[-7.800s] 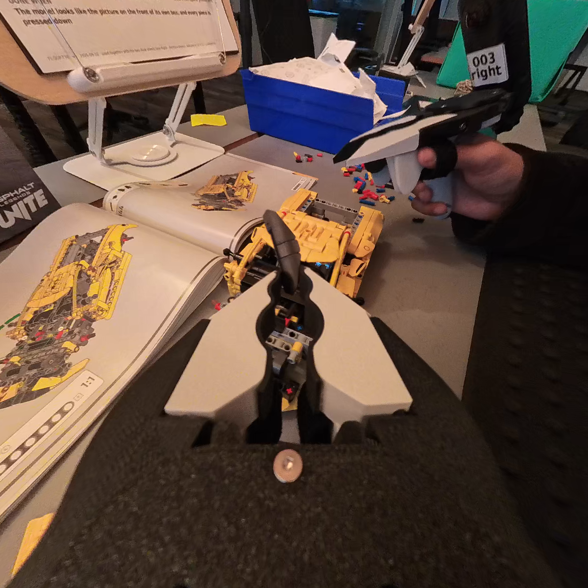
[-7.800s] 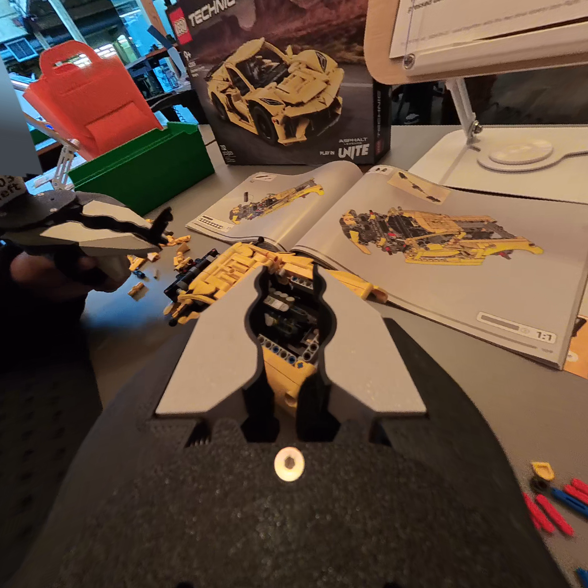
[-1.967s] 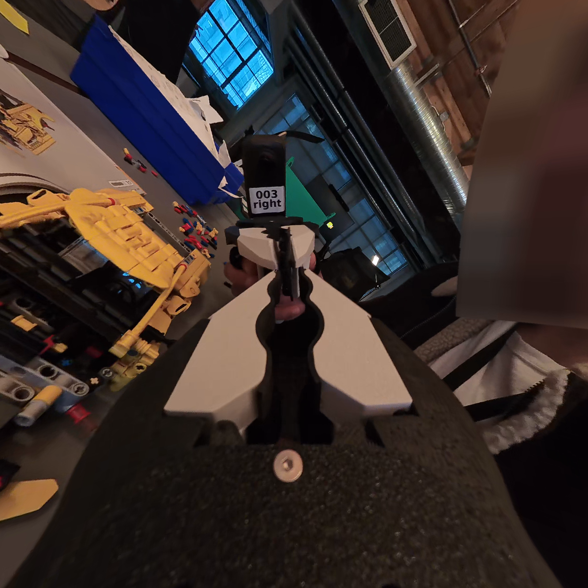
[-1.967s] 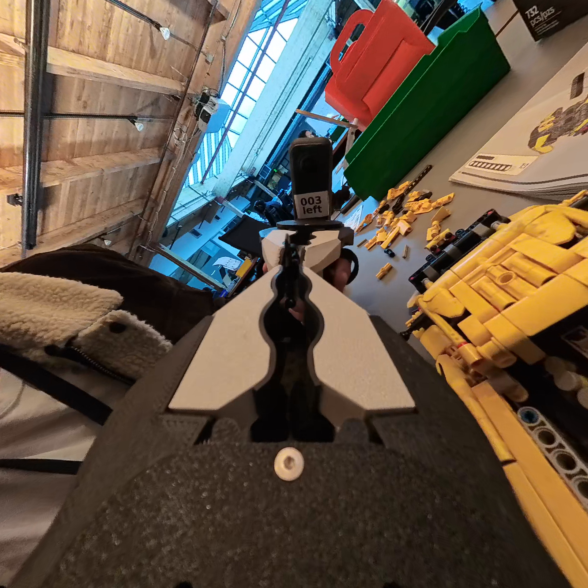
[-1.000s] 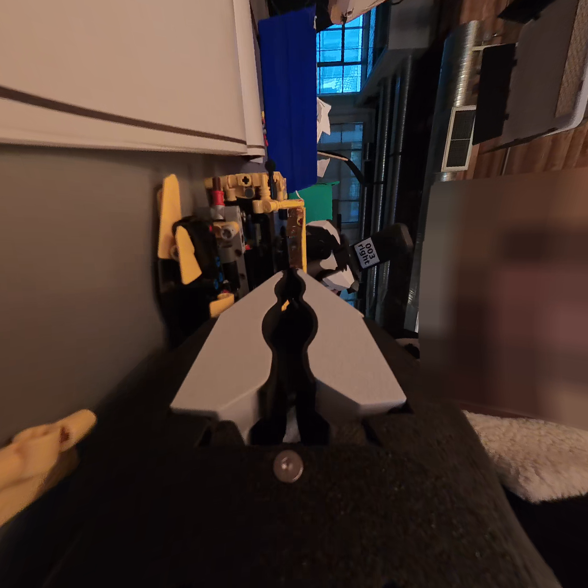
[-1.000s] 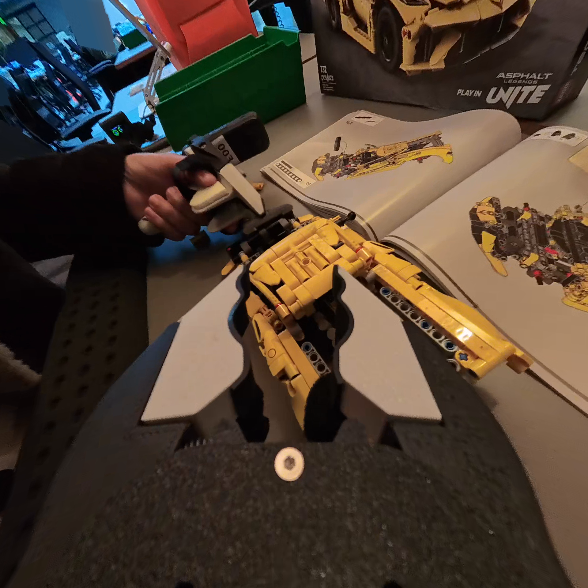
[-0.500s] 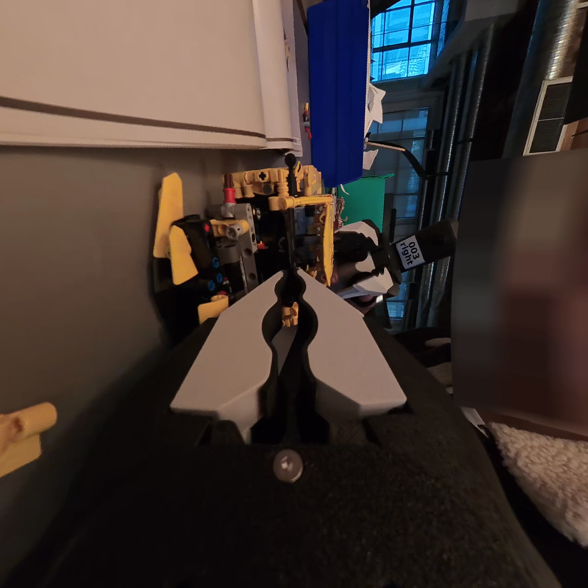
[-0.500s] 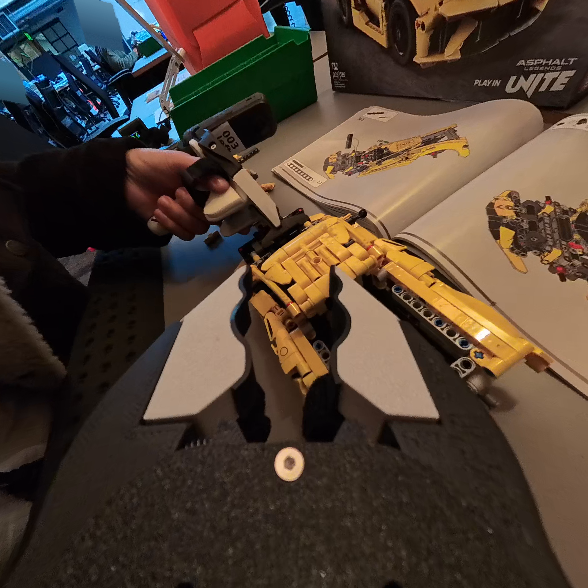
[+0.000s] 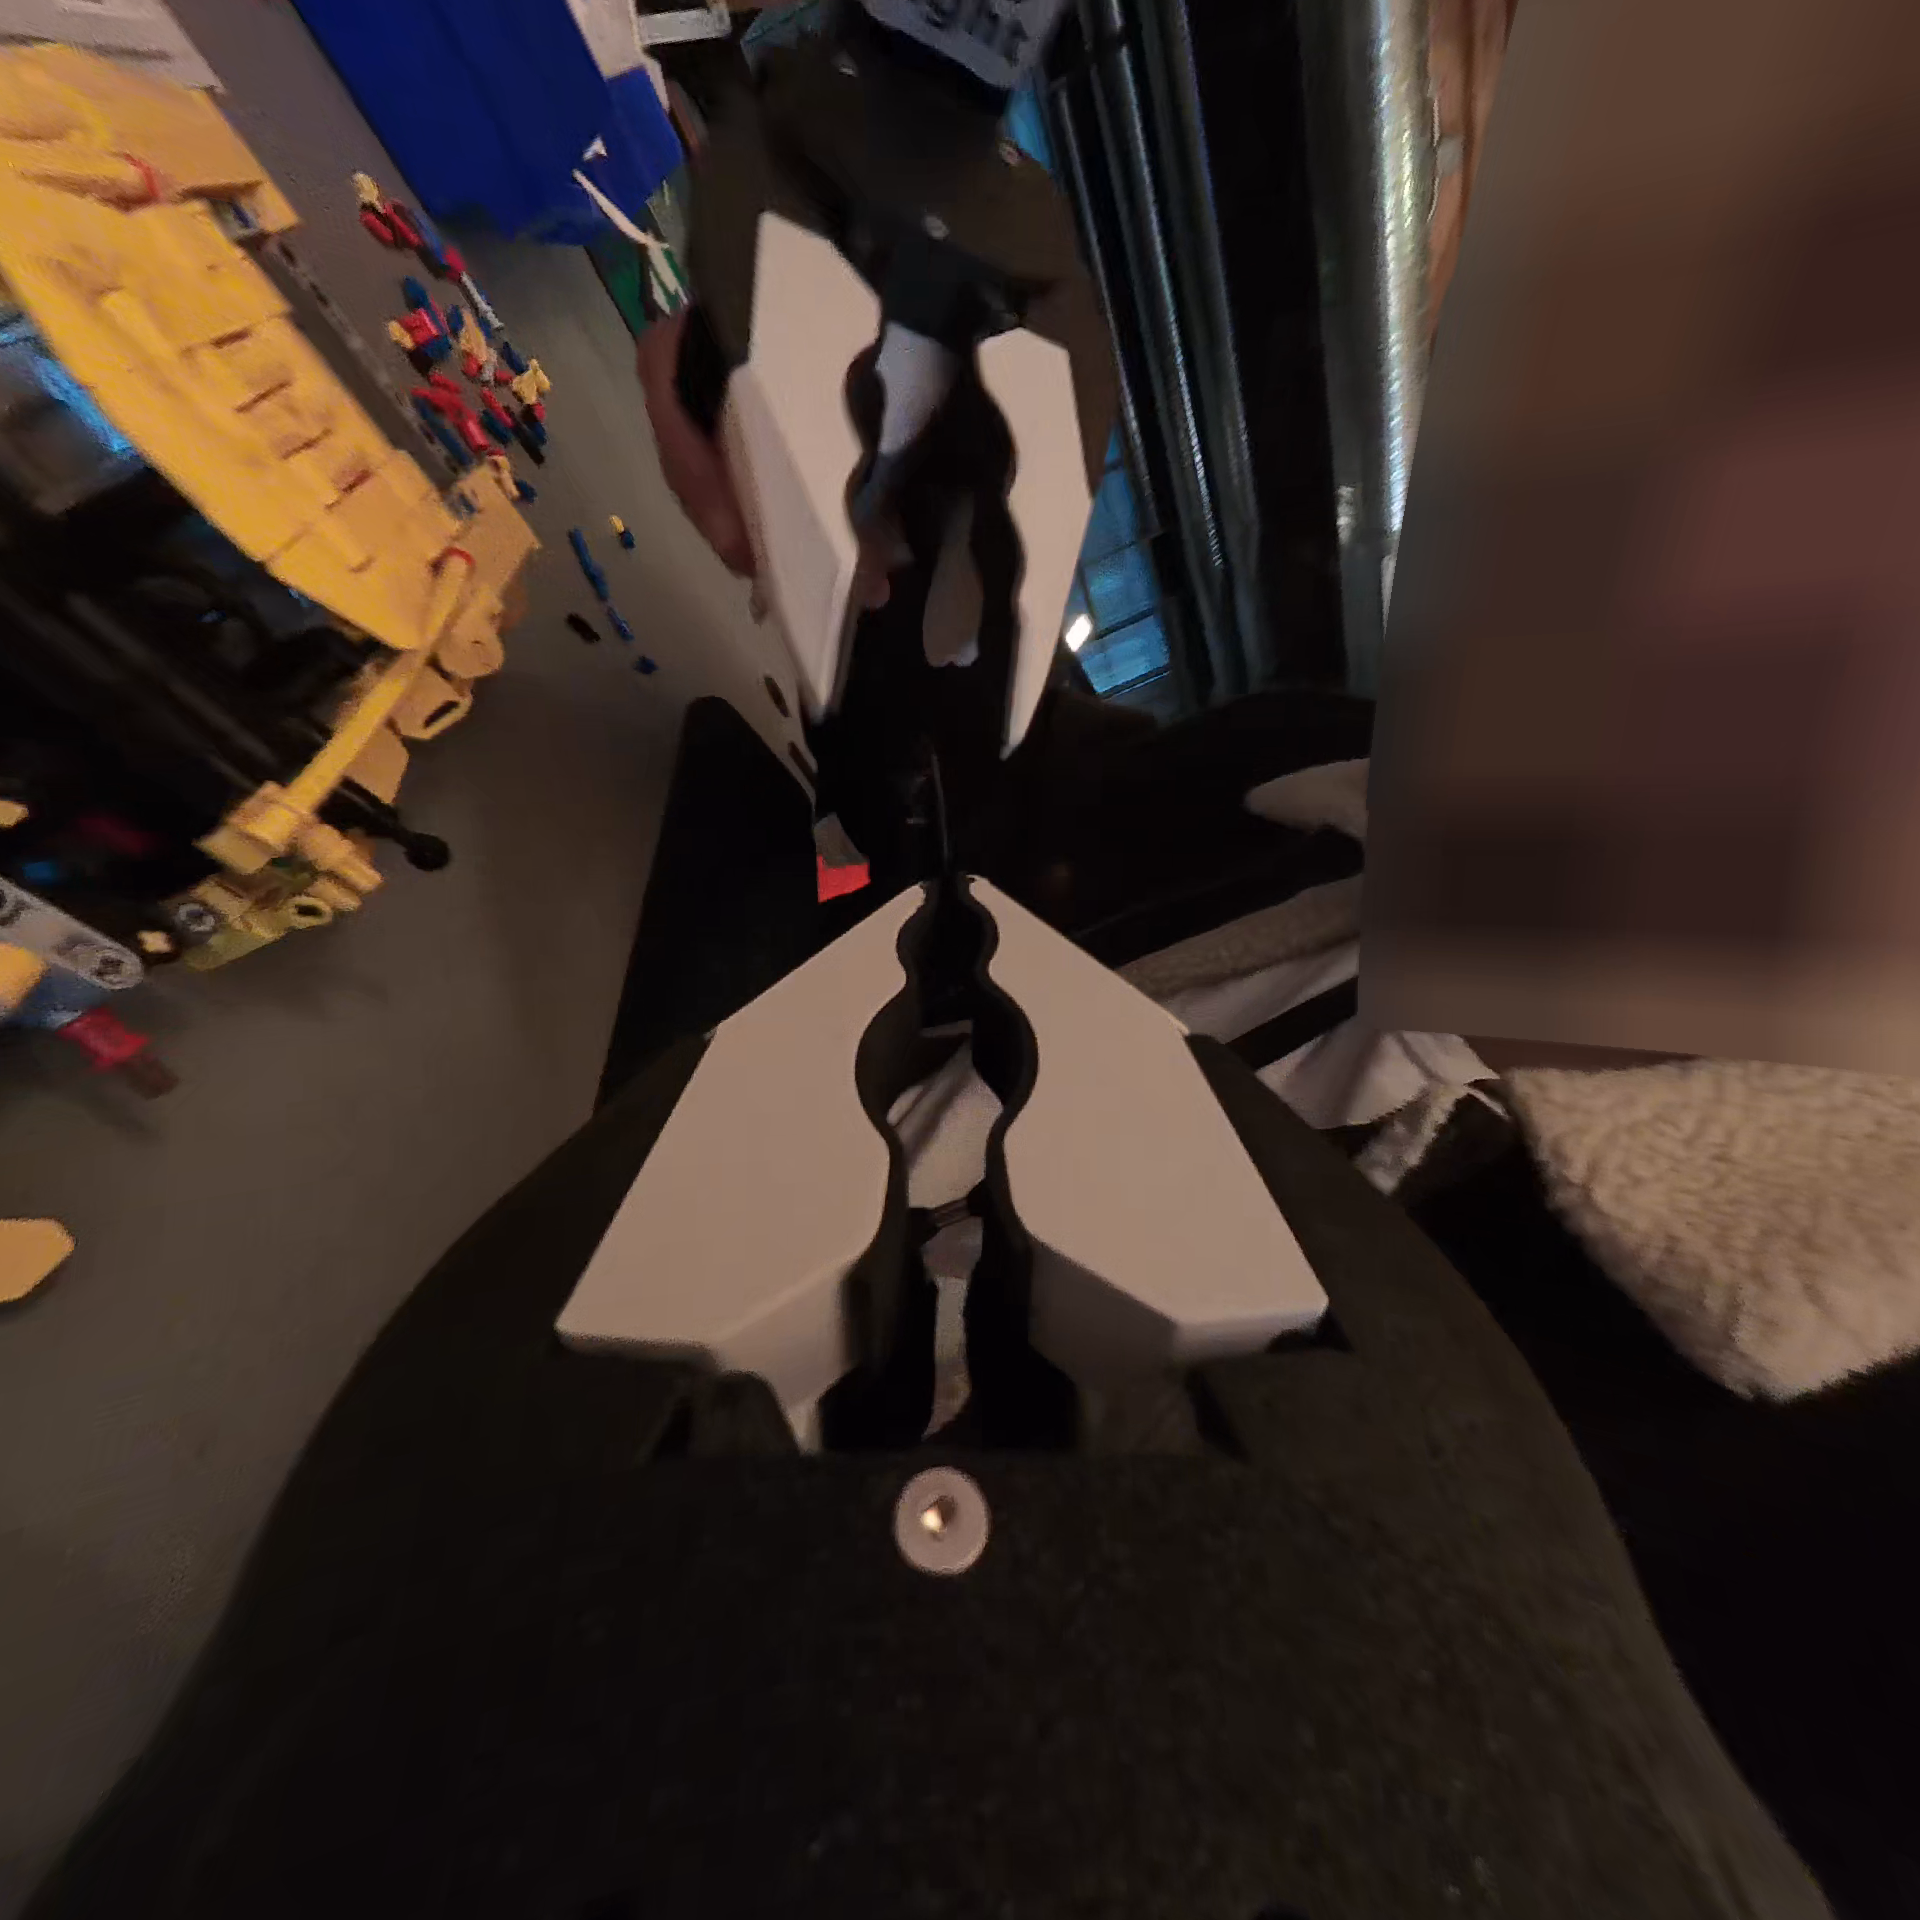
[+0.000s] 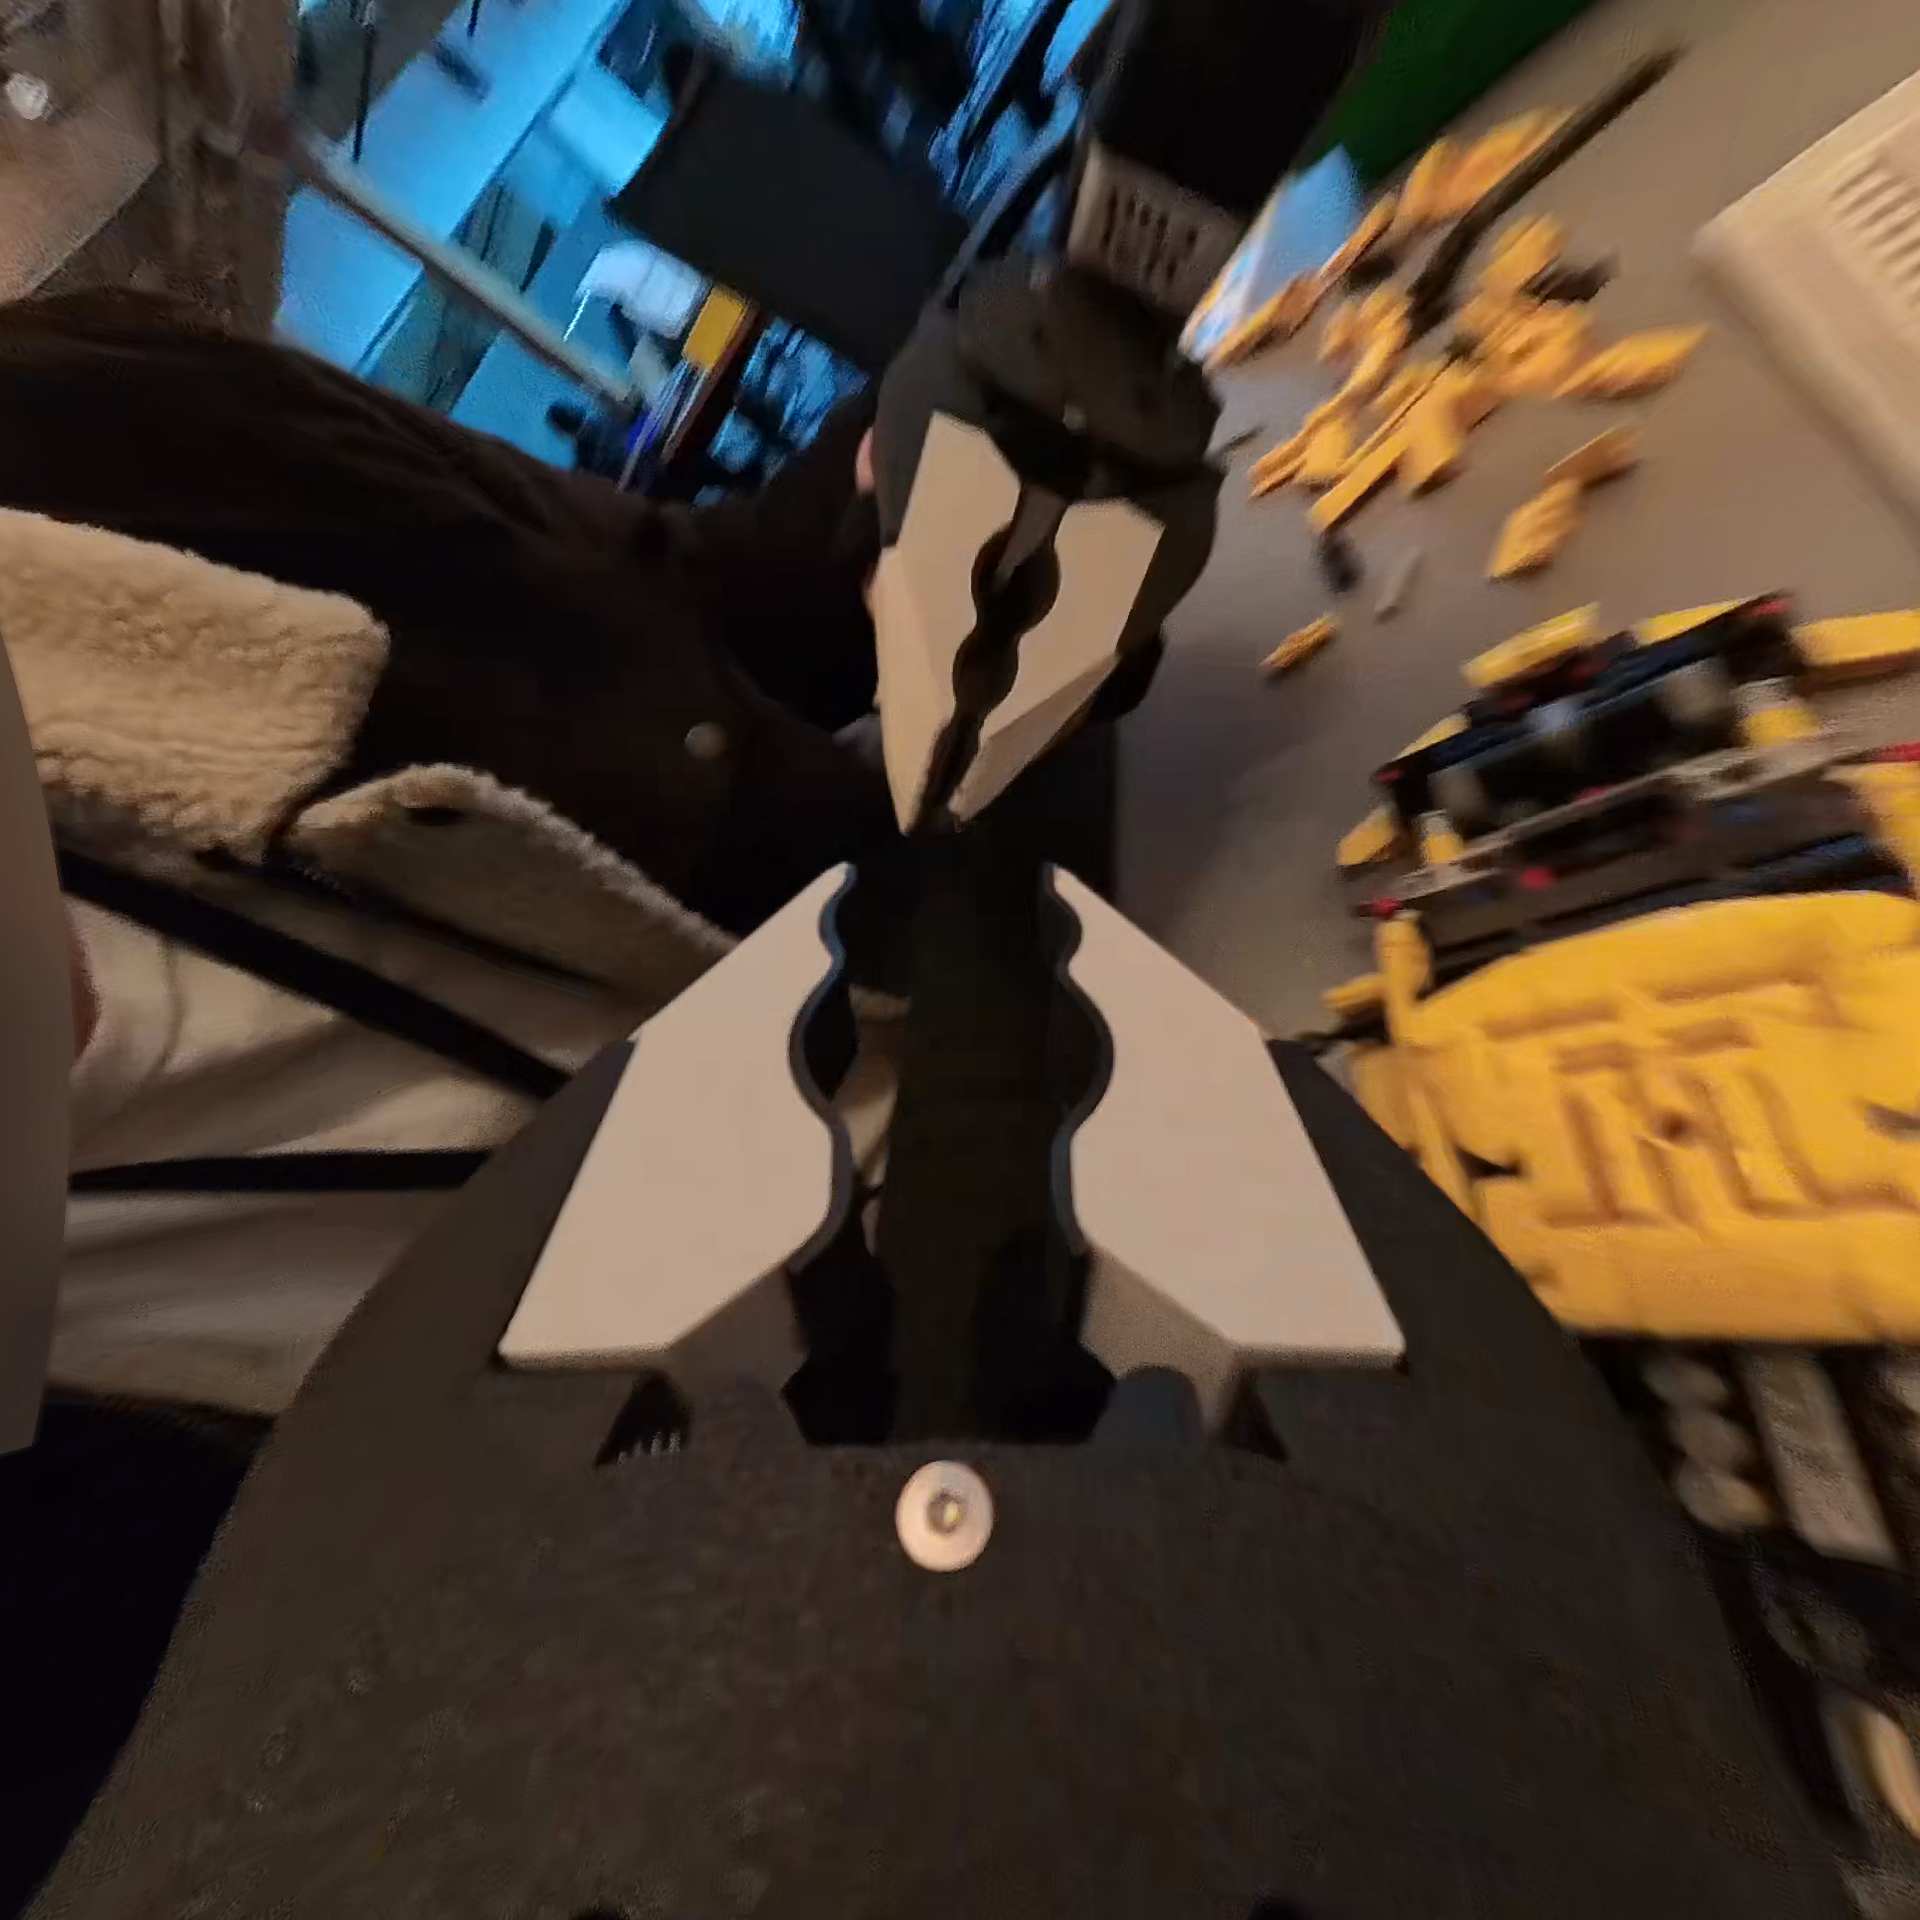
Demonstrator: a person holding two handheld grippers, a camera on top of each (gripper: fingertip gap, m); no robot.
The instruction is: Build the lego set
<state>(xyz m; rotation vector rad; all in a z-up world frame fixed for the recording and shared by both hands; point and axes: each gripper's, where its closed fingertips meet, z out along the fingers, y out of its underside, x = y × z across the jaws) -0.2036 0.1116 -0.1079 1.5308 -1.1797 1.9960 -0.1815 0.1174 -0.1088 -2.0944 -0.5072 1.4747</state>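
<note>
Both grippers are raised off the table, tips facing each other, nearly touching.

Left gripper (image 9: pixel 943 894): jaws pinched together at the tips. A thin dark sliver projects from the tips; too small and dark to identify.

Right gripper (image 10: pixel 945 883): jaws parted with a clear gap. A dark shape sits in the gap, probably the person's dark sleeve behind. I cannot tell if anything is held.

The yellow Lego car (image 10: pixel 1621 1101) sits on the grey table (image 9: pixel 312 1195), beside the grippers, untouched. Loose yellow pieces (image 10: pixel 1455 416) lie beyond it; small red and blue pins (image 9: pixel 468 364) lie scattered on its other side.

Step in hand, as I judge: a mid-air handover or re-grip of a small part between tips. The next move calls for exact tip alignment, with one gripper closing before the other releases.
</note>
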